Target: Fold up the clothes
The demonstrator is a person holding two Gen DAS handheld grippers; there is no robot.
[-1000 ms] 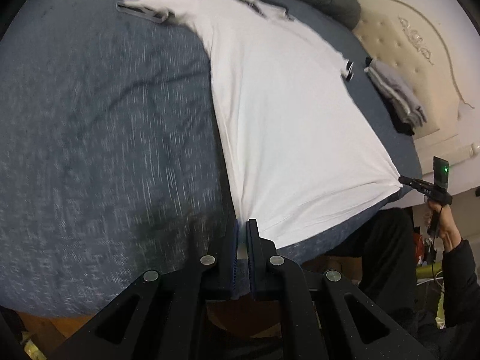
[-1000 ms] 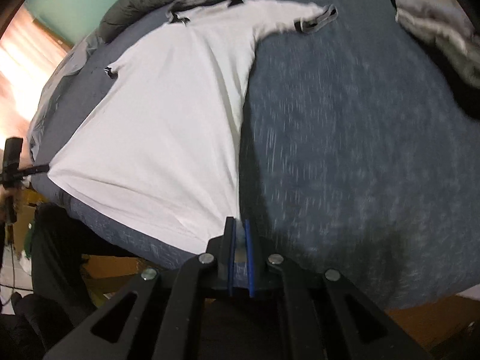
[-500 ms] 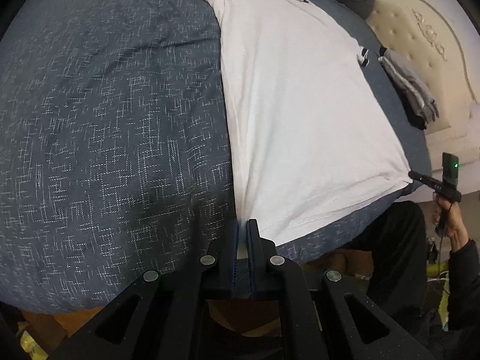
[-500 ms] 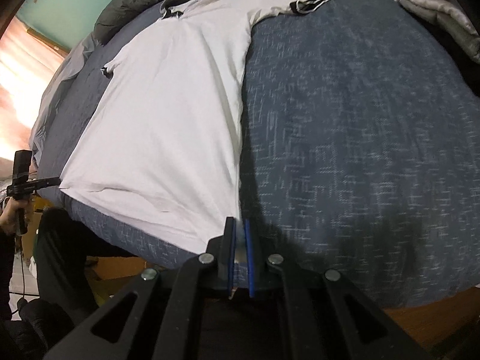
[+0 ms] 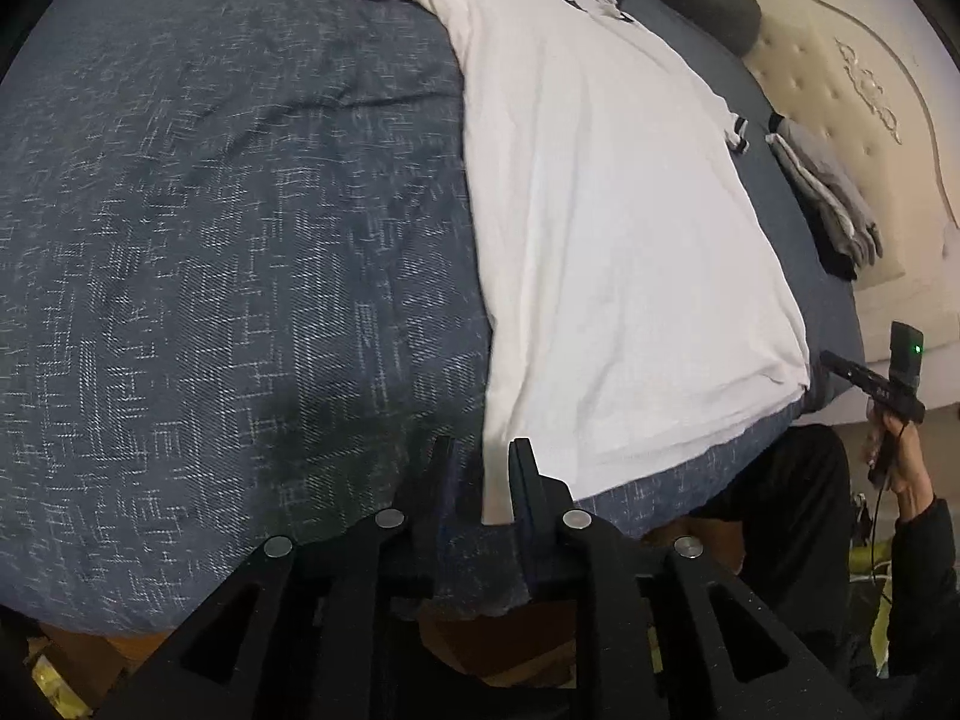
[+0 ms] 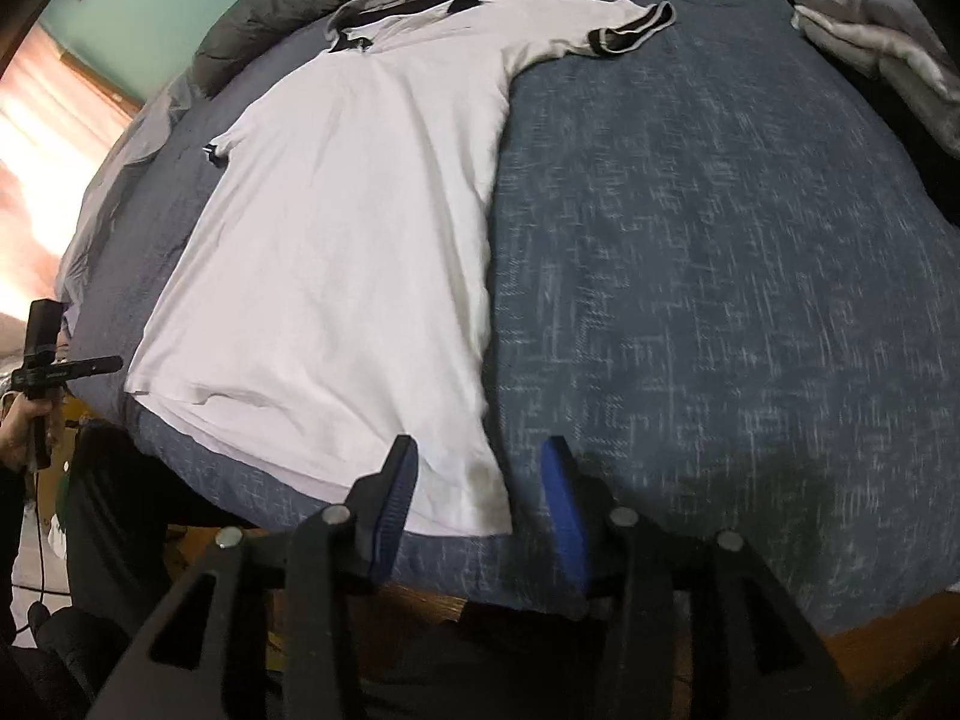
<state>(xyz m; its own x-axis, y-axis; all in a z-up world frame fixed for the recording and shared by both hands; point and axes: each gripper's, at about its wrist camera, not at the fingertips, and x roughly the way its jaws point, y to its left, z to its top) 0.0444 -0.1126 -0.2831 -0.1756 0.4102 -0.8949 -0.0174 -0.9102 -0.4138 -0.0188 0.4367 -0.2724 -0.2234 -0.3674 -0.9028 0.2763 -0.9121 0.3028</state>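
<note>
Left gripper opening astride shirt hem corner, seemingly untouched

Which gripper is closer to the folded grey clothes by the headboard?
Right. The right gripper is at the white polo shirt's hem corner nearest the folded grey clothes; the left gripper is at the far corner. Both jaws are opening, hem between them.
</note>
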